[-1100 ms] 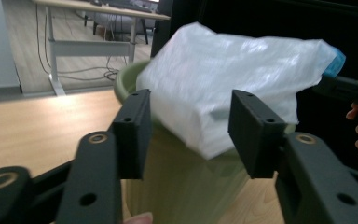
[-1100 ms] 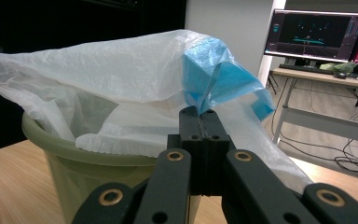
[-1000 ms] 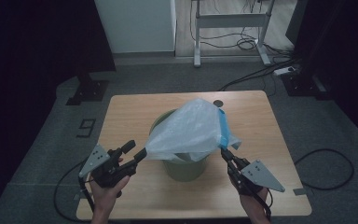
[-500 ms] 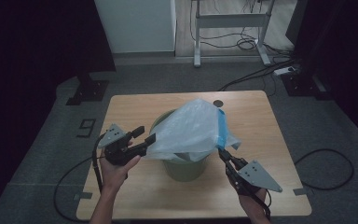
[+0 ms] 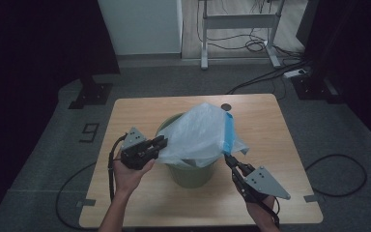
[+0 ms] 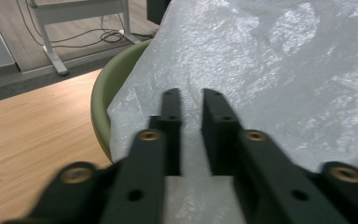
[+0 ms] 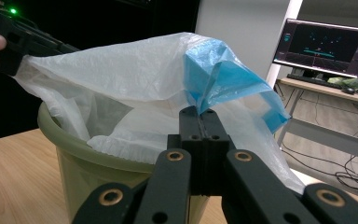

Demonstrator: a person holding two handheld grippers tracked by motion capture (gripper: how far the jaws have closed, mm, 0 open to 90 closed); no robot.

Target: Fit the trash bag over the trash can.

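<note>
Two grippers on the bin liner [image 5: 200, 135] draped over the green bin [image 5: 191, 174] on the tabletop [image 5: 140, 111]: left gripper [image 5: 160, 143] moved in, just closing onto its edge; right gripper [image 5: 228, 159] clamped on the blue-banded edge. Ready for stretching.

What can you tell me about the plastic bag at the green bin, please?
The plastic bag is thin, translucent white, crinkled film with a blue band at its mouth. It sits partly inside the green bin, its top puffed up above the rim. The right gripper pinches its edge by the blue band; the left gripper, jaws just closing, has film between them.
</note>
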